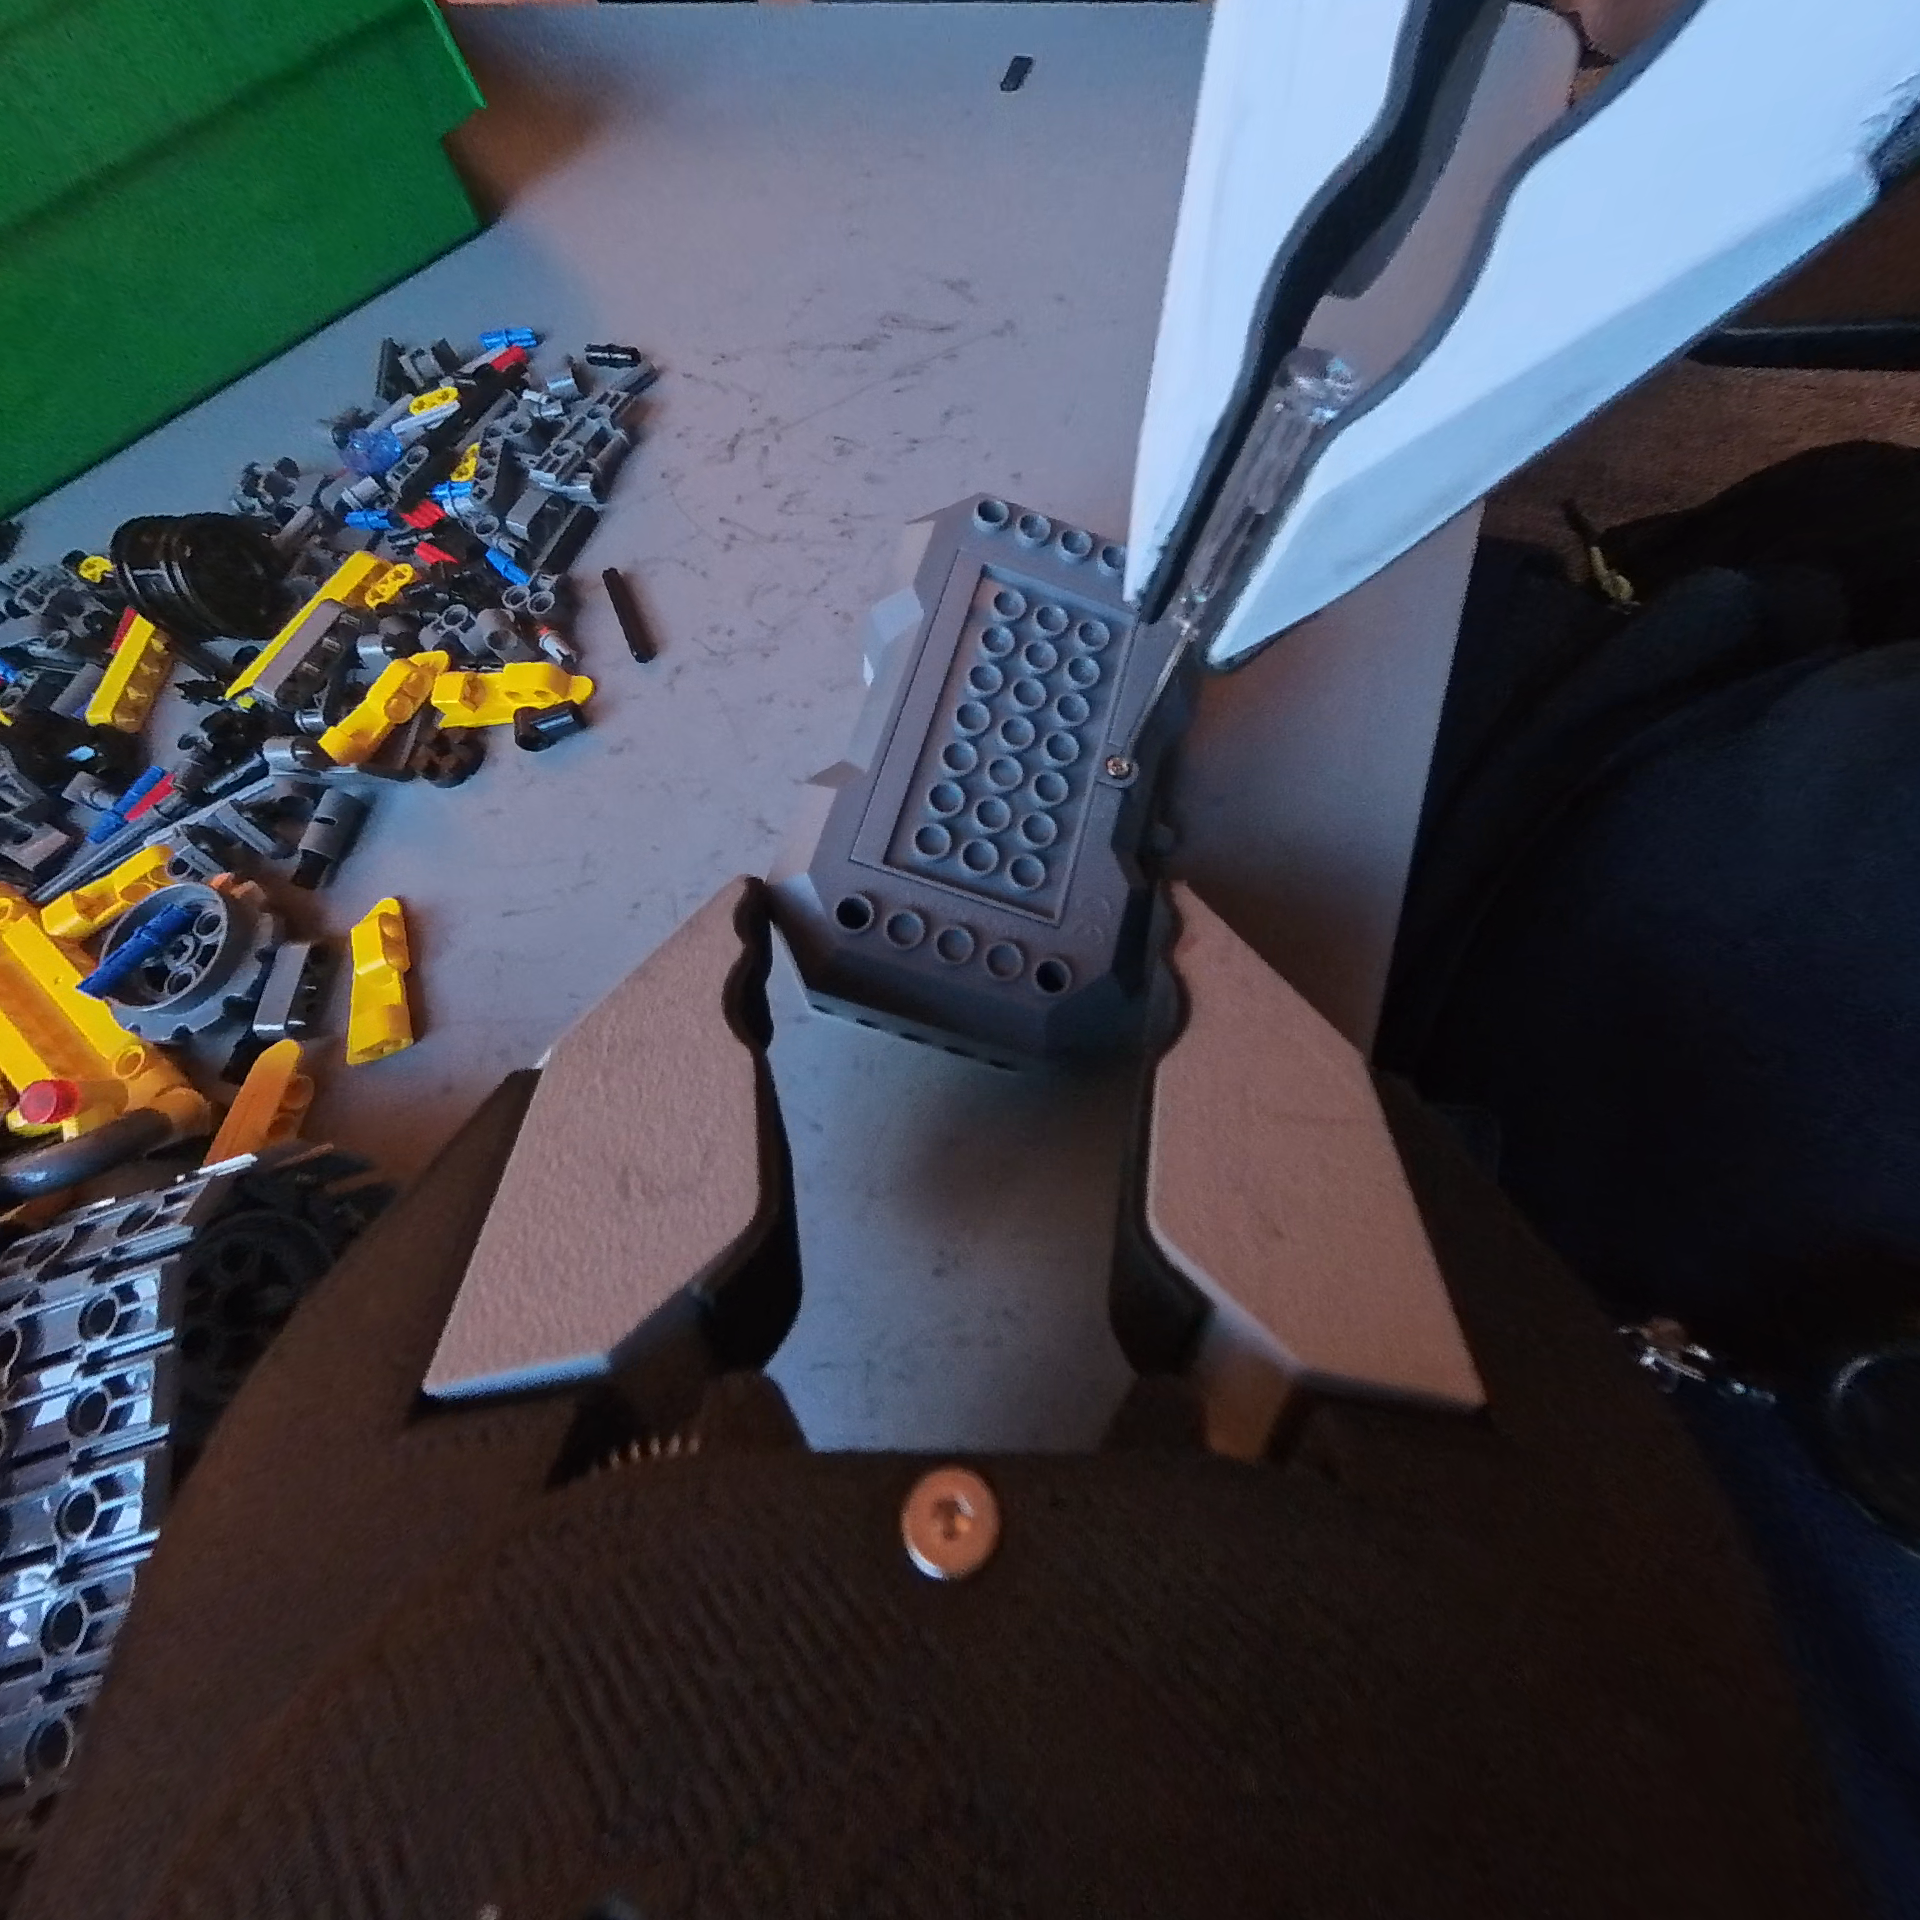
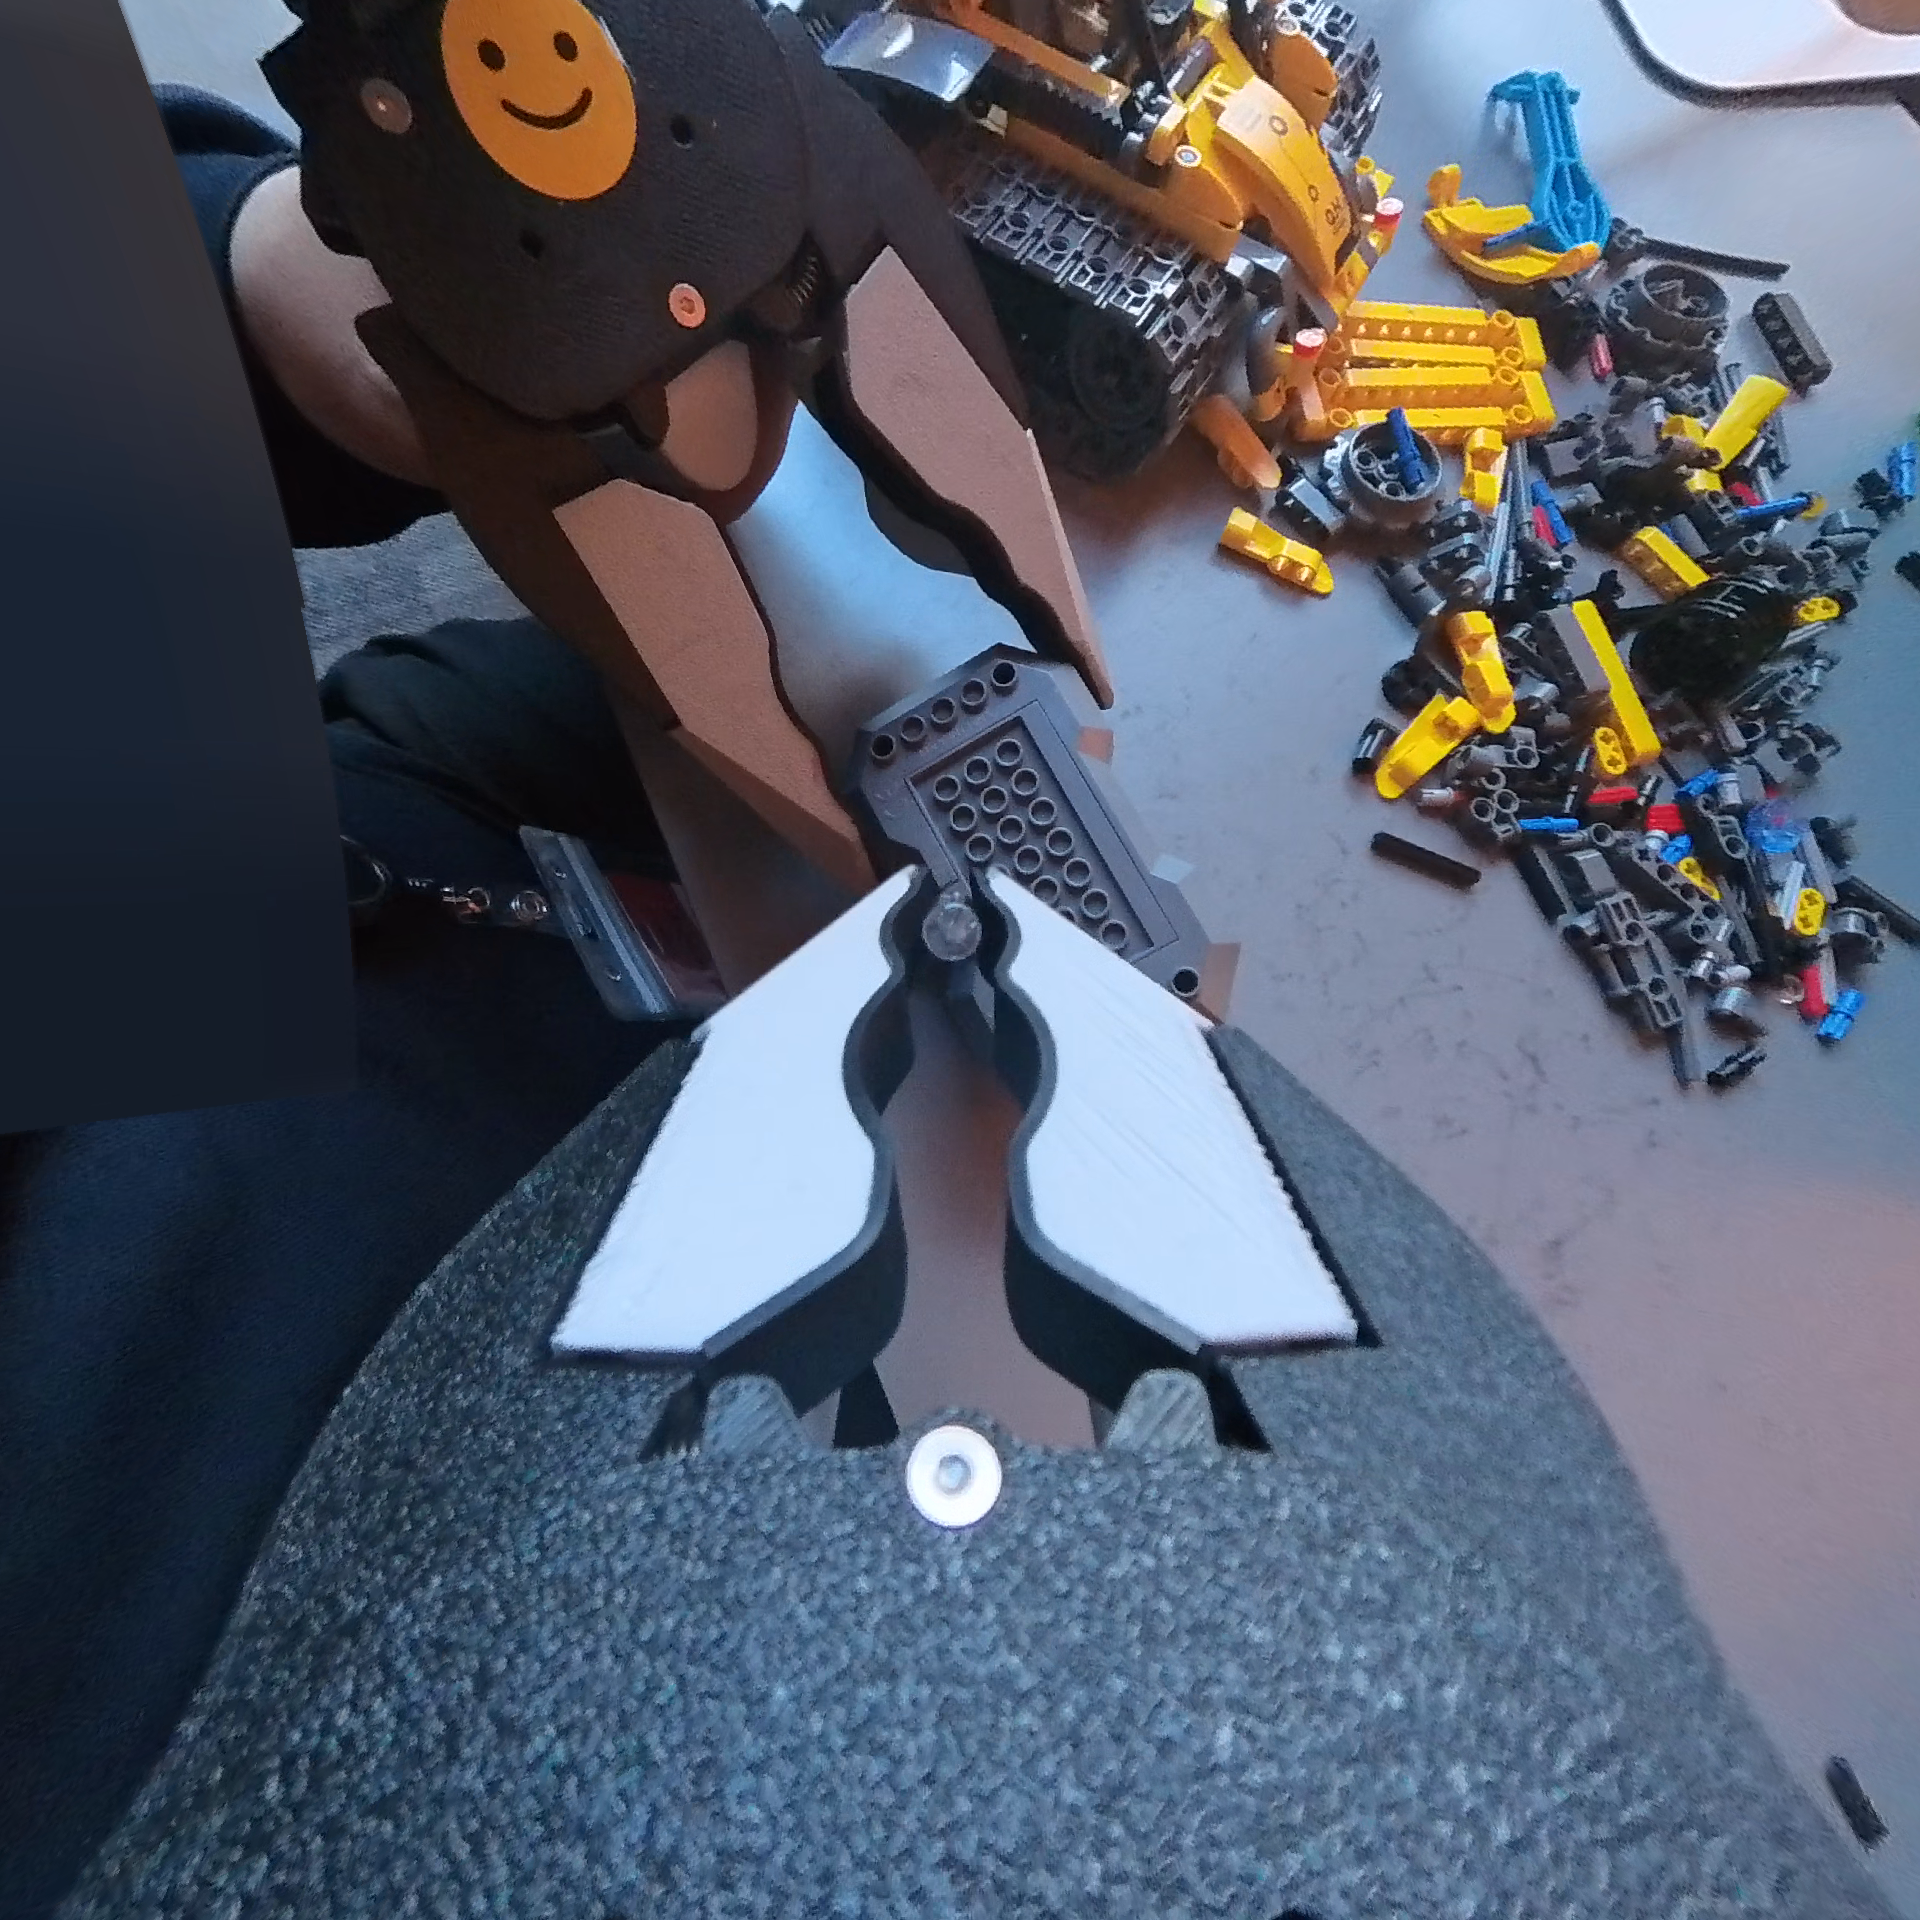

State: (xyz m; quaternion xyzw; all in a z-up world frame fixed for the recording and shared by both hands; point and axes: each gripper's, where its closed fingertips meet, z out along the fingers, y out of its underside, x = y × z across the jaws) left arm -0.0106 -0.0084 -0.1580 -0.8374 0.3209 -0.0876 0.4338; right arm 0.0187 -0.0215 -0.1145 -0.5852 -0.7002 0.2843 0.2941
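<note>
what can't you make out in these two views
- Left wrist view: the screwdriver tip, too thin and blurred where it meets the grey studded block.
- Right wrist view: the block's near end, hidden by the right hand-held gripper; the screwdriver shaft, foreshortened.
- Left wrist view: the tracked yellow model, cut off by the left edge.
- Both views: small parts in the loose pile, blurred.

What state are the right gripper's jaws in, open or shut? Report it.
Shut. On the right gripper, the white jaws pinch the clear-handled screwdriver in both views.
</note>
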